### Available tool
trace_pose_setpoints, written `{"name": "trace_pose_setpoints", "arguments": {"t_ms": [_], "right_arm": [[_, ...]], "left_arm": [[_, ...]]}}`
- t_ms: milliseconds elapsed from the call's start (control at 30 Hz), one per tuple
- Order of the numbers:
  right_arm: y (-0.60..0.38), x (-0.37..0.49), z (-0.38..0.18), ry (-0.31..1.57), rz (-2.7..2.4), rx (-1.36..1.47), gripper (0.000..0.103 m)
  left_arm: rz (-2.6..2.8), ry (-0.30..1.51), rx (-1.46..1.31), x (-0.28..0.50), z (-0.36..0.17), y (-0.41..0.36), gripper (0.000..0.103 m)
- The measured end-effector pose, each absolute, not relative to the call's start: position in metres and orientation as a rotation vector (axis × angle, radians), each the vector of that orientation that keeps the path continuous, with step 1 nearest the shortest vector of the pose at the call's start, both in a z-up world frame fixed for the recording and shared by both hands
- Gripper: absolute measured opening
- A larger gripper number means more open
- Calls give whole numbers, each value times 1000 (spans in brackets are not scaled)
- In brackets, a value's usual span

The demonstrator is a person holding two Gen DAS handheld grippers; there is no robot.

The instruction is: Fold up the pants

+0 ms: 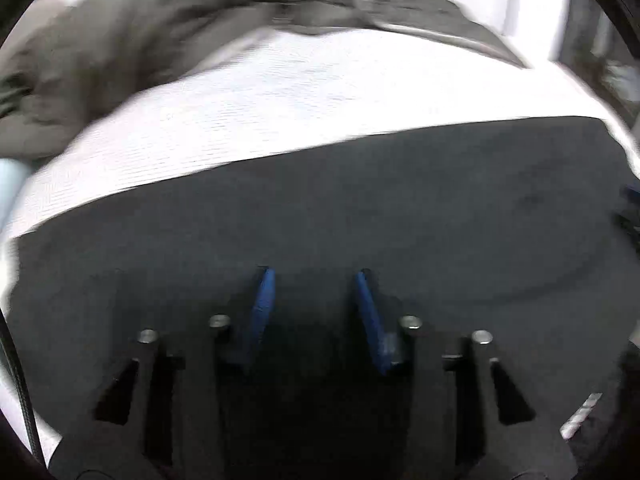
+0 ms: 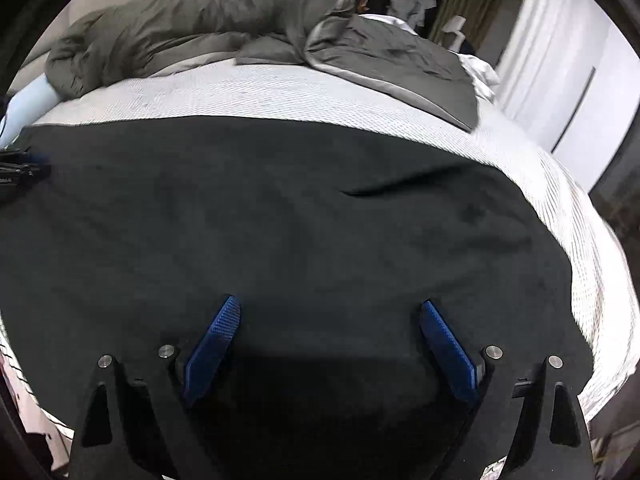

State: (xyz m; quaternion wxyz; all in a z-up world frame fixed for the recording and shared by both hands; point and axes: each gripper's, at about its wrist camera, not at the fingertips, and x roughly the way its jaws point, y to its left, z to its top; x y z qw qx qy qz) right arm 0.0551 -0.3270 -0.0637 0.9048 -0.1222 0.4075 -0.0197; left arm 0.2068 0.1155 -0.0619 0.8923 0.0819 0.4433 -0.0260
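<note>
Left tongs [image 1: 314, 276] stand over the black pants [image 1: 360, 208] with their blue pads [image 1: 264, 304] drawn in to a narrow gap; we see only dark cloth behind that gap, and we cannot tell whether any fold of it is pinched between the pads. Our left wrist view is smeared with motion blur. Right tongs [image 2: 330, 308] are spread wide, their blue pads [image 2: 214, 336] well apart, with nothing gripped; the dark cloth lies flat below and ahead of them.

We see the pants [image 2: 280, 216] spread out on the bed [image 2: 280, 92], filling the space directly ahead of both tongs and running off to either side. Ahead and to the right of our right tongs a short crease [image 2: 384, 189] breaks the cloth. At the far left of the right wrist view, a bit of the left tongs [image 2: 24, 170] shows over the pants' edge.

Beyond the pants, further ahead of both tongs, lies a strip of the bed's white ribbed cover, and past that a rumpled grey-green duvet [image 2: 200, 24] piled along the far side. A pale blue pillow [image 2: 28, 108] peeks out at the far left, beside the duvet's end. White curtains [image 2: 560, 40] hang to the far right of our right tongs.
</note>
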Motion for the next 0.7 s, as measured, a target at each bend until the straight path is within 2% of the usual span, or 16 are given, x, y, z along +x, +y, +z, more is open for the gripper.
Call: {"name": "trace_pose_setpoints", "arguments": {"t_ms": [200, 267, 300, 333, 400, 467, 500, 533, 567, 700], "right_arm": [[-350, 39, -63, 822, -60, -178, 92], [-351, 34, -60, 815, -61, -178, 92], [-350, 31, -60, 814, -55, -166, 92], [-349, 30, -59, 815, -52, -157, 92], [-354, 35, -60, 815, -49, -151, 92], [-361, 38, -59, 813, -41, -152, 92], [-364, 40, -59, 815, -36, -154, 92], [-366, 41, -59, 817, -32, -156, 92], [-367, 41, -59, 819, -29, -157, 92], [-367, 40, -56, 825, -33, -155, 92]], "left_arm": [[-53, 836, 72, 148, -38, 179, 36], [-6, 786, 86, 117, -26, 193, 46], [44, 780, 100, 116, -26, 204, 54], [99, 803, 124, 121, -33, 216, 54], [134, 886, 148, 141, -50, 236, 39], [175, 894, 121, 146, -60, 264, 36], [213, 877, 108, 146, -59, 275, 31], [250, 879, 64, 145, -55, 294, 6], [261, 887, 40, 139, -53, 303, 1], [221, 865, 5, 134, -35, 296, 3]]}}
